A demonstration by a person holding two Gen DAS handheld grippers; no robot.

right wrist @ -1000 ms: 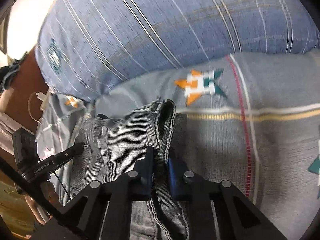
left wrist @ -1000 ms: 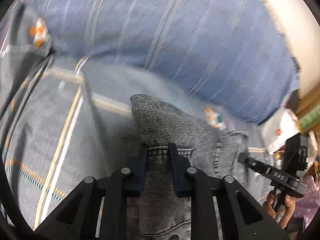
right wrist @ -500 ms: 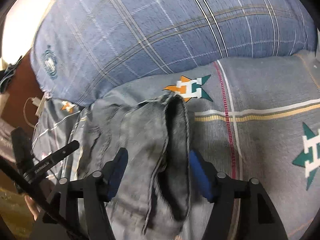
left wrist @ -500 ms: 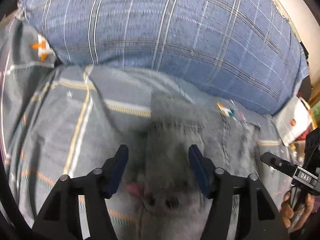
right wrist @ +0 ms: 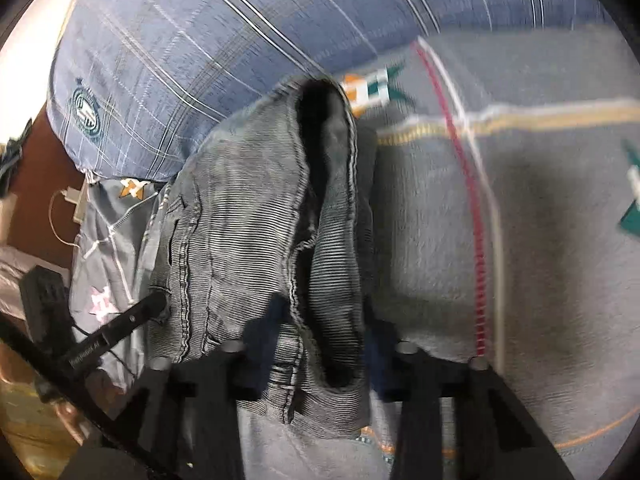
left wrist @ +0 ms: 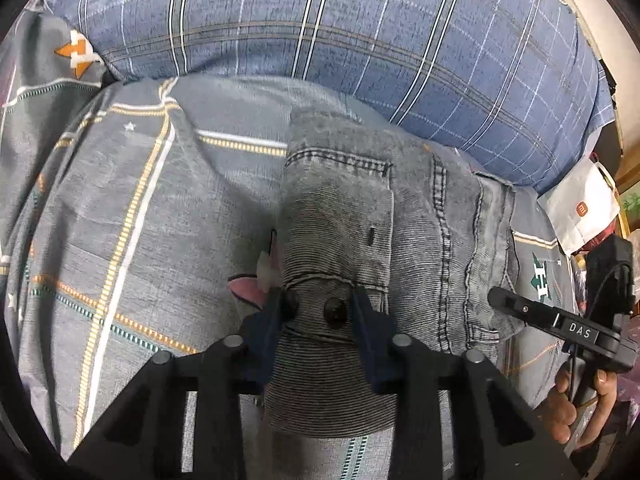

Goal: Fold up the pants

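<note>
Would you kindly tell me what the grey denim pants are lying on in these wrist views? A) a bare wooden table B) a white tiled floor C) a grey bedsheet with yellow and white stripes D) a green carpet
C: the grey denim pants rest on a grey bedsheet with yellow and white stripes, just in front of a blue plaid pillow.

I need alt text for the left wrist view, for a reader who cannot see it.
The left tool grips the folded grey pants near two dark buttons, its jaws having just been closing. The pants lie on a grey patterned bedsheet before a blue plaid pillow; the right tool shows at right.
</note>
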